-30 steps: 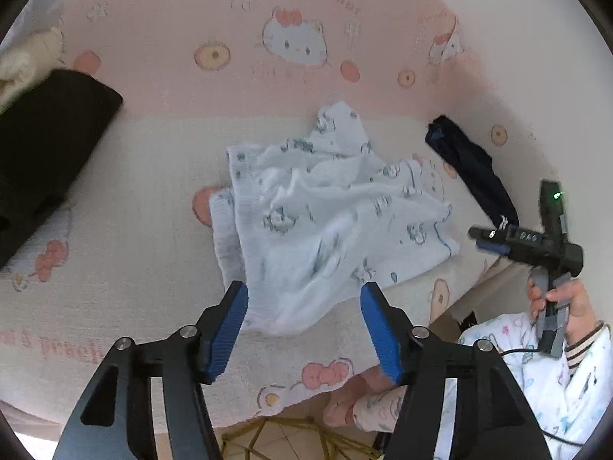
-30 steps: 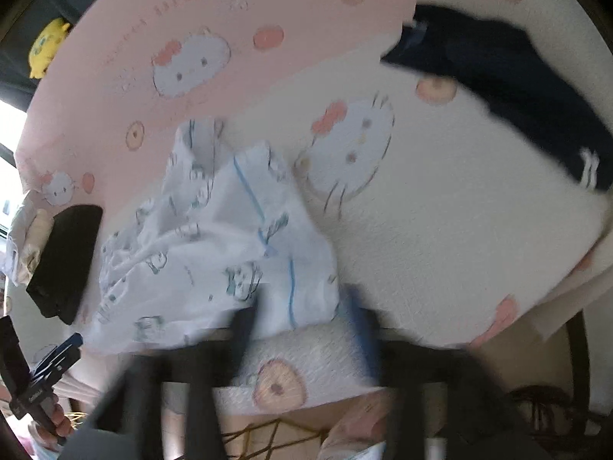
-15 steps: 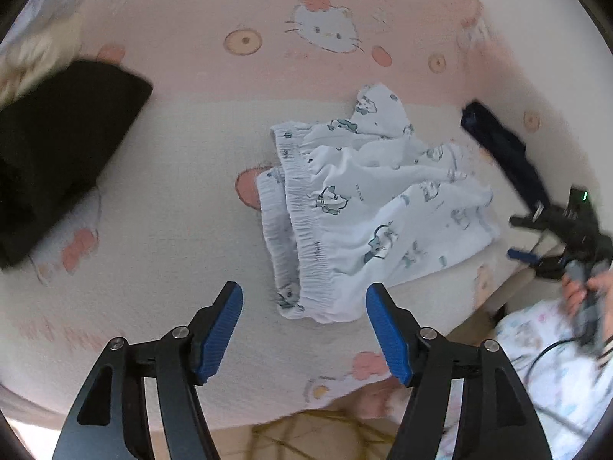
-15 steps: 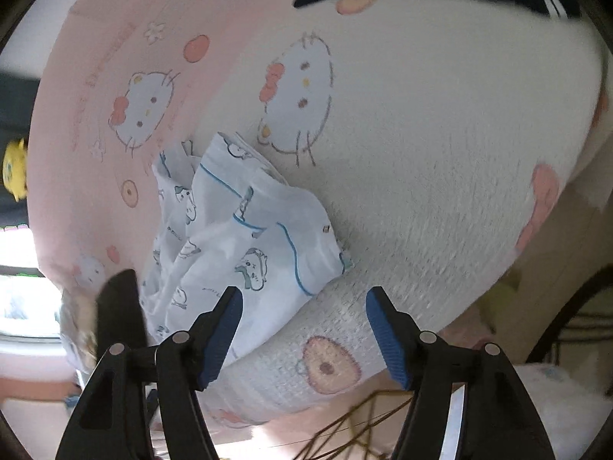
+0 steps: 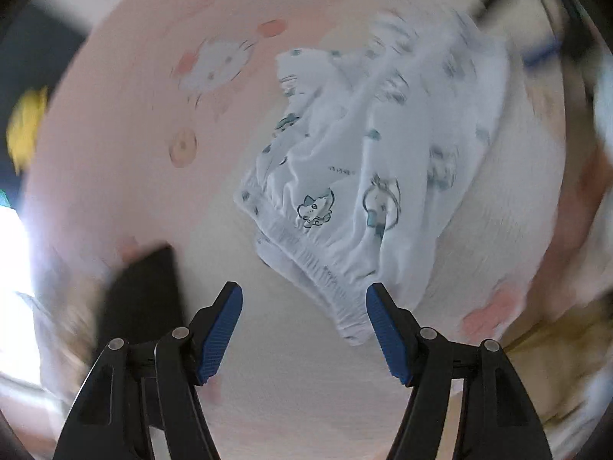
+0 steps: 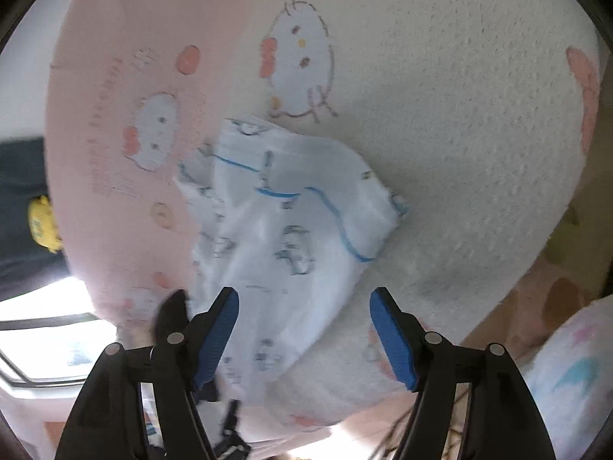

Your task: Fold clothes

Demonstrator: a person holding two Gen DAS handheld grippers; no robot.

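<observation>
Shorts [image 5: 367, 176] of pale printed cotton lie crumpled on the pink-and-cream blanket [image 5: 126, 176], seen from the left wrist with the gathered waistband nearest. The left tongs [image 5: 302, 329] stand released and empty just short of that band; best to bite the elastic at its corner, not the loose cloth above. From the right wrist, the shorts [image 6: 291, 230] show their blue-piped leg hem. The right tongs [image 6: 302, 333], jaws just widened, hang unclenched over the fabric, touching nothing; they should take the matching edge so both pull flat together.
</observation>
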